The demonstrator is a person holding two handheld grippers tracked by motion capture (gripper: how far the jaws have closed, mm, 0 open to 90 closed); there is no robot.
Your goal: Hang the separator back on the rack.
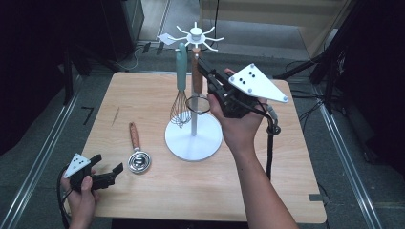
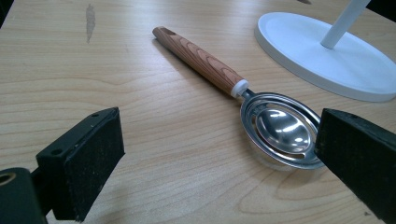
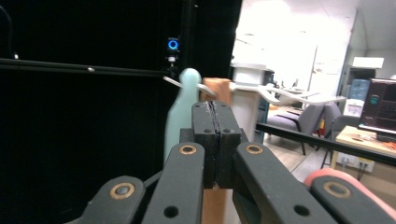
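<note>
Light wood tabletop (image 1: 143, 95). White round stand base (image 1: 193, 138) at centre. Wood-handled metal strainer, possibly a separator (image 1: 137, 150), lies left of it, apart.

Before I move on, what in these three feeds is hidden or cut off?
- Right gripper, right gripper view: jaws pressed together in front of the wooden handle; whether they pinch it is hidden.
- Strainer ring, high view: partly covered by the right hand.
- Stand base, left gripper view: pole and top cut off by the upper edge.
- Whisk, high view: wires too small to count.
</note>
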